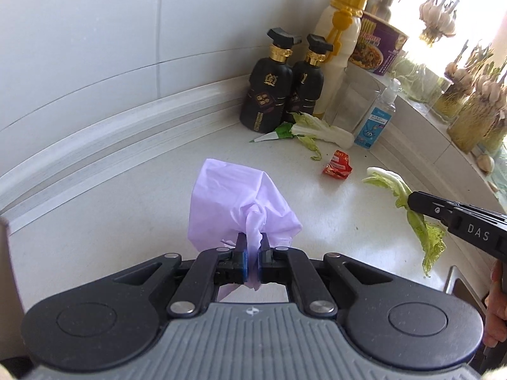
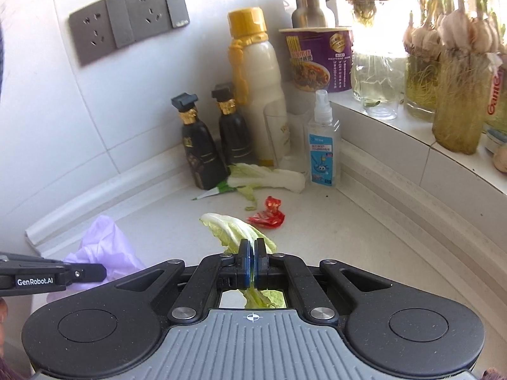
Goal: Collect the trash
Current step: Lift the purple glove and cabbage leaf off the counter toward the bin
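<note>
My left gripper (image 1: 253,243) is shut on a bunched lilac plastic bag (image 1: 231,202), which hangs lifted over the white counter (image 1: 126,221). The same bag (image 2: 104,243) shows at the left of the right wrist view, with the left gripper (image 2: 103,273) clamped on it. My right gripper (image 2: 252,247) is shut on a cabbage leaf (image 2: 234,229), raised off the counter; in the left wrist view that leaf (image 1: 412,218) dangles from the right gripper (image 1: 410,201). A crumpled red wrapper (image 1: 337,166) (image 2: 267,215), a bigger cabbage piece (image 1: 320,131) (image 2: 269,177) and a green-white packet (image 1: 272,134) (image 2: 215,191) lie on the counter.
Two black bottles (image 1: 266,95), a white bottle with a yellow cap (image 2: 253,95), a spray bottle (image 2: 323,145) and a clear container stand in the corner. An instant-noodle cup (image 2: 320,60), a steel flask and jars of sprouting garlic (image 2: 456,95) line the sill. Wall sockets (image 2: 126,15).
</note>
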{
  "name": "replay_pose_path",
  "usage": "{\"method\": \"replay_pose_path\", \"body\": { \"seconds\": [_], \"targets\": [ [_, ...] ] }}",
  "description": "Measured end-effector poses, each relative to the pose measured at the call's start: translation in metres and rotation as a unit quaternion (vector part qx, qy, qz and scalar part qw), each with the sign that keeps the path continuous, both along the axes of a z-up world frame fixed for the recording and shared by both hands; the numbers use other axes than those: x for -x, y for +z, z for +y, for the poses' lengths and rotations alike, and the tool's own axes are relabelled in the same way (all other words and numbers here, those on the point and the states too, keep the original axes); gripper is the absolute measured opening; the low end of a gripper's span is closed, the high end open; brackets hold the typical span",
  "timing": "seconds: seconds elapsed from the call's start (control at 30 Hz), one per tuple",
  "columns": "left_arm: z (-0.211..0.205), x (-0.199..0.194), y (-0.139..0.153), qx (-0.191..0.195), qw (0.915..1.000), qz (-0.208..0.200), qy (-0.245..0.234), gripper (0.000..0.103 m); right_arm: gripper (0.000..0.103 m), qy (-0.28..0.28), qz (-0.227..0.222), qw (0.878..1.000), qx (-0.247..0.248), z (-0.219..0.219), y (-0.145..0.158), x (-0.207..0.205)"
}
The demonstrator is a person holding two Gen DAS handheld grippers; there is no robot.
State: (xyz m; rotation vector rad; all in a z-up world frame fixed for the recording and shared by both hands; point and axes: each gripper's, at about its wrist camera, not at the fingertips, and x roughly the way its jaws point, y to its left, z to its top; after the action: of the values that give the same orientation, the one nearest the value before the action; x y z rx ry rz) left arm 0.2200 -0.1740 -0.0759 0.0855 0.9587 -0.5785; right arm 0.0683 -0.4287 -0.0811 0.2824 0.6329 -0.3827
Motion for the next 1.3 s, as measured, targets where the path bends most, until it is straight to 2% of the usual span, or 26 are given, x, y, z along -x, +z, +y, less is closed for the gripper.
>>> {"method": "replay_pose_path", "body": {
  "seconds": [0.3, 0.57, 0.97, 1.3],
  "targets": [
    [0.043, 0.031, 0.021, 0.005, 0.9999, -0.004, 0.013, 0.005, 0.000, 0.018, 0.006, 1.000, 0.009, 0.047, 0.023, 0.020],
    [0.086, 0.061, 0.035, 0.013, 0.9995, -0.004, 0.028, 0.005, 0.000, 0.058, 0.017, 0.998, 0.024, 0.108, 0.037, 0.031],
    [0.149, 0.093, 0.043, 0.031, 0.9974, -0.001, 0.064, 0.005, 0.000, 0.108, 0.017, 0.994, 0.021, 0.184, 0.046, 0.040],
    [0.202, 0.111, 0.033, 0.052, 0.9923, 0.016, 0.111, 0.005, 0.000, 0.137, 0.012, 0.990, 0.003, 0.233, 0.047, 0.044]
  ]
}}
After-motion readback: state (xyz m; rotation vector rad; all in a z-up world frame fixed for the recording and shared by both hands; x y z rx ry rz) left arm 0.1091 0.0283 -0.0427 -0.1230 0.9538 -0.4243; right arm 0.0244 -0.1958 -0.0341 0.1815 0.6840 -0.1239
